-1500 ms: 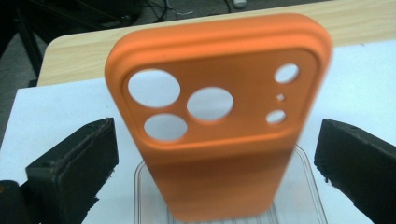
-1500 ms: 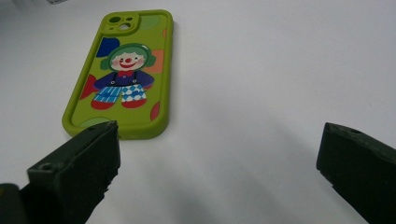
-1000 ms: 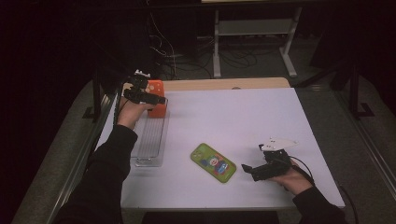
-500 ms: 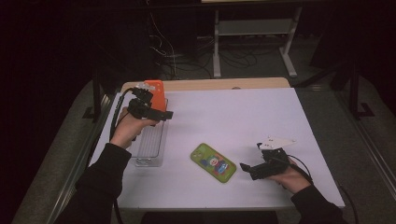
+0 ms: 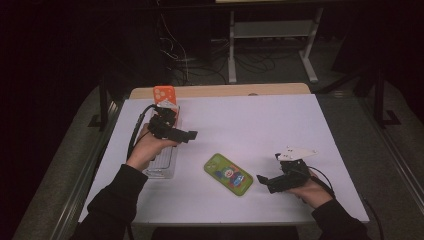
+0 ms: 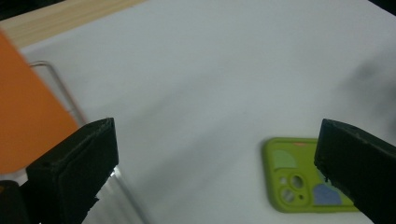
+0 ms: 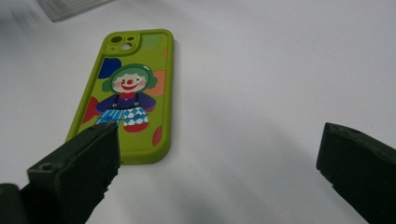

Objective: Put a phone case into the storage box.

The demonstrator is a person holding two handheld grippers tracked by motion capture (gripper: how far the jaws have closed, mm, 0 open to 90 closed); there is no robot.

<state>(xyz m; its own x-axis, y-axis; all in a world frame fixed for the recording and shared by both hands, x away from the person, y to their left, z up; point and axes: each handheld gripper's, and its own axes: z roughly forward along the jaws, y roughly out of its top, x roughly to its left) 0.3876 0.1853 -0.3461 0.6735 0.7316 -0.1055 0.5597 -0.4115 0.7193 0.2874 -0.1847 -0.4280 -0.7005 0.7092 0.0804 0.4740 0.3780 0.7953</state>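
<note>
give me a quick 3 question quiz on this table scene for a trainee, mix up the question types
1. True or false: the right gripper is shut on the lime-green clown-print phone case.
2. Multiple choice: the orange box stands at which end of the clear plastic tray? A) far end B) near end C) middle
3. Fill in: the left gripper has its jaws ____.

Key: 1 false, its jaws are open and apart from the case; 2 A; 3 open.
</note>
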